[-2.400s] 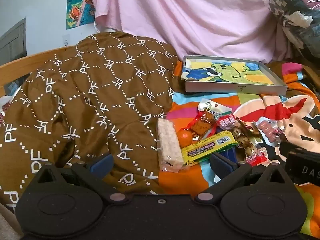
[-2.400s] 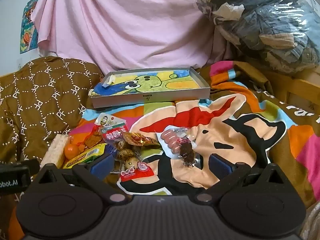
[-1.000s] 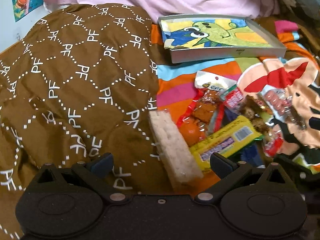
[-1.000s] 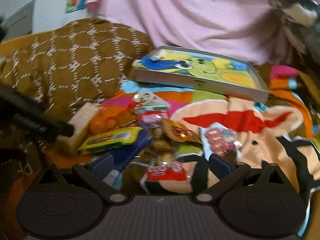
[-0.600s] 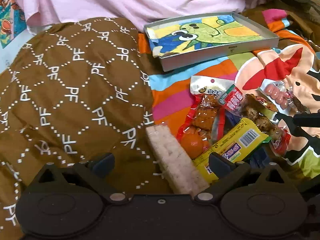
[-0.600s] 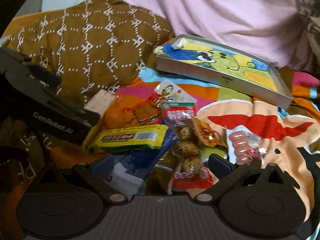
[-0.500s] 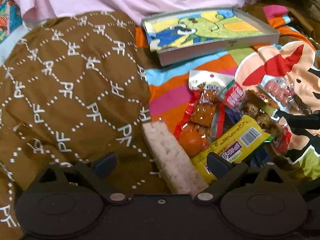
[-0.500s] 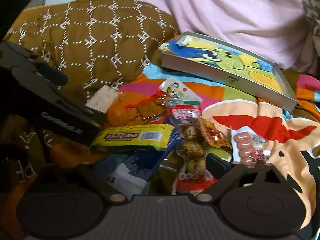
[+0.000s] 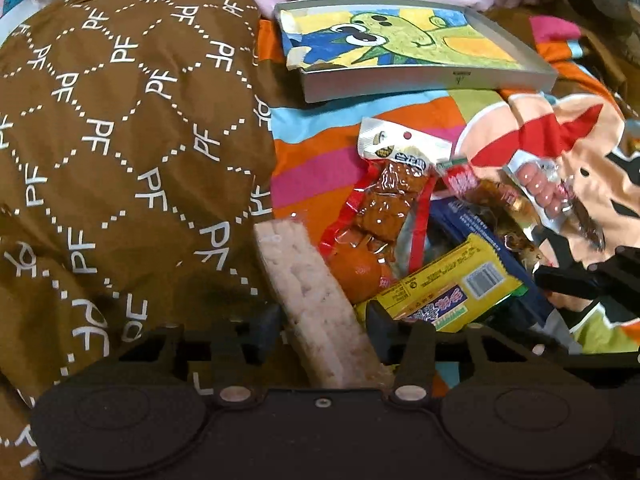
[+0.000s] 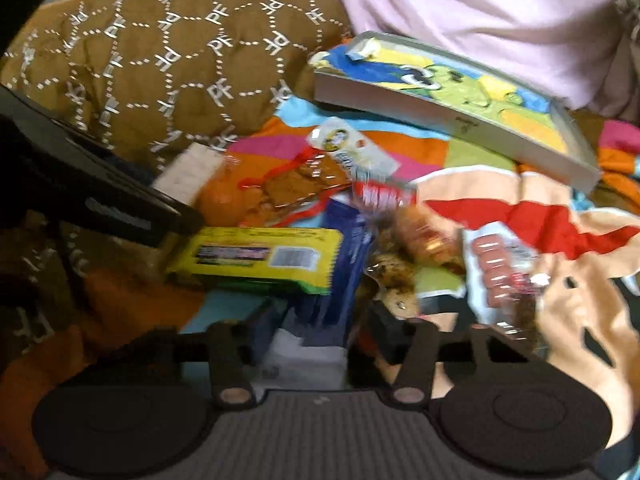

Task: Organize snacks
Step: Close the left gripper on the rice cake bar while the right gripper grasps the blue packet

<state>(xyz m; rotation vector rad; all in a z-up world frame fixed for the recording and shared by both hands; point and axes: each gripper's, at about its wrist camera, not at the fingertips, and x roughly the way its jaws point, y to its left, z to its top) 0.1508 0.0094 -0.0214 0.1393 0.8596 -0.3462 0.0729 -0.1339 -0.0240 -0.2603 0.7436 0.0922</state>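
Observation:
A pile of snacks lies on the cartoon blanket [image 9: 320, 168]. My left gripper [image 9: 322, 324] is closing and its pads touch both sides of the pale rice cracker bar [image 9: 308, 280]. Beside the bar lie a red pack of brown tofu [image 9: 388, 208], an orange ball snack [image 9: 360, 276], a yellow packet [image 9: 452, 292] and a sausage pack [image 9: 540, 188]. In the blurred right wrist view my right gripper [image 10: 320, 328] is closing around a blue packet [image 10: 340, 264]; its pads stand a little apart from it. The yellow packet [image 10: 260, 258] lies on the blue one.
A grey tray [image 9: 420, 82] with a green cartoon lining sits beyond the pile. A brown quilt [image 9: 120, 140] rises on the left and pink cloth [image 10: 480, 12] hangs behind. The left gripper's body [image 10: 100, 200] crosses the right view's left side.
Both grippers have moved forward and down into the pile, and their jaws have narrowed. The left now brackets the rice cracker bar, the right the blue packet.

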